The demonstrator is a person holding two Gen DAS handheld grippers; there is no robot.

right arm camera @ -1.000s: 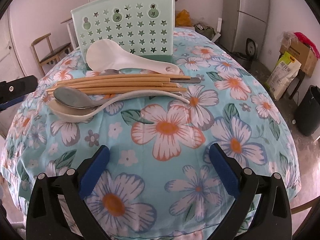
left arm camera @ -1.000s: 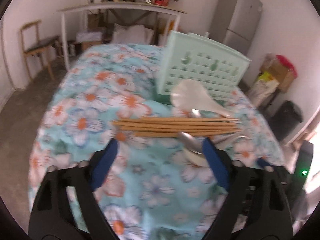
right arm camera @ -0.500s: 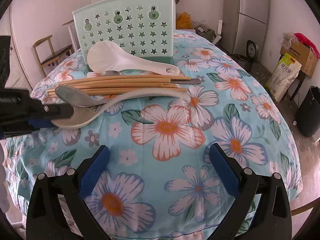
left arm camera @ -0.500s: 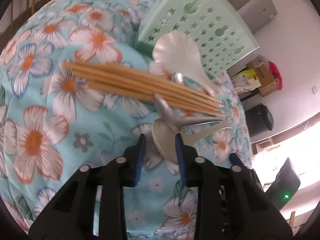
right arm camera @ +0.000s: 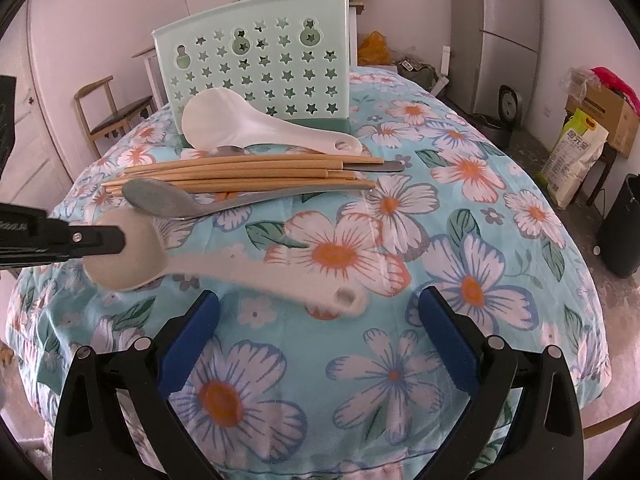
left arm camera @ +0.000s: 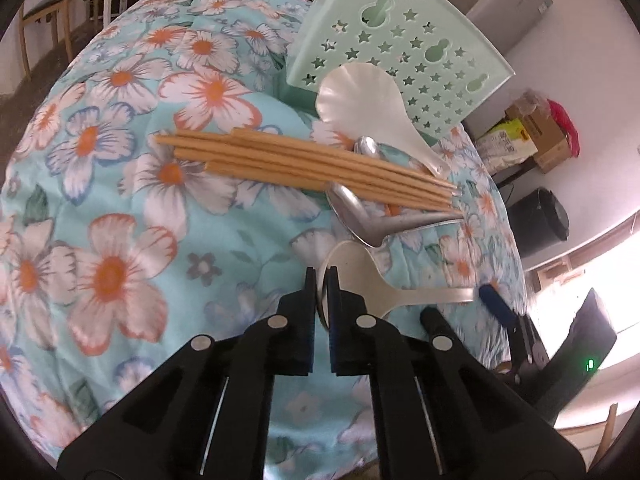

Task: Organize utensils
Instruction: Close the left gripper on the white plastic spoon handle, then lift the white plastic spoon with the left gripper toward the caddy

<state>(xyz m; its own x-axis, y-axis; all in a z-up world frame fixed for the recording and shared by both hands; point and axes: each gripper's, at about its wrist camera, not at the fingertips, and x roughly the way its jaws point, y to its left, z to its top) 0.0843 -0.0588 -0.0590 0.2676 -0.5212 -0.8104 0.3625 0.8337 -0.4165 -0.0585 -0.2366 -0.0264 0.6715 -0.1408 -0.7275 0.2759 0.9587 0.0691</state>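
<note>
A beige plastic spoon (left arm camera: 372, 280) (right arm camera: 240, 268) is pinched at the rim of its bowl by my left gripper (left arm camera: 322, 278) (right arm camera: 120, 240), whose jaws are closing tight on it. Its handle points toward my right gripper (right arm camera: 318, 298), which stands open with nothing between its fingers. Behind the spoon lie a metal spoon (left arm camera: 356, 216) (right arm camera: 168, 200), several wooden chopsticks (left arm camera: 304, 164) (right arm camera: 248, 174) and a white rice paddle (left arm camera: 368, 100) (right arm camera: 240, 120). A mint-green utensil holder (left arm camera: 400, 48) (right arm camera: 260, 68) with star holes stands upright at the back.
A floral cloth (right arm camera: 460, 272) covers the rounded table. A second metal spoon (left arm camera: 368, 146) lies partly under the chopsticks. Around the table stand a wooden chair (right arm camera: 108, 116), a fridge (right arm camera: 508, 32), a black bin (left arm camera: 540, 220) and boxes (right arm camera: 600, 112).
My left gripper dropped toward the table and closed on the beige spoon's bowl. The spoon came away from the pile toward the right gripper. The right gripper stayed still.
</note>
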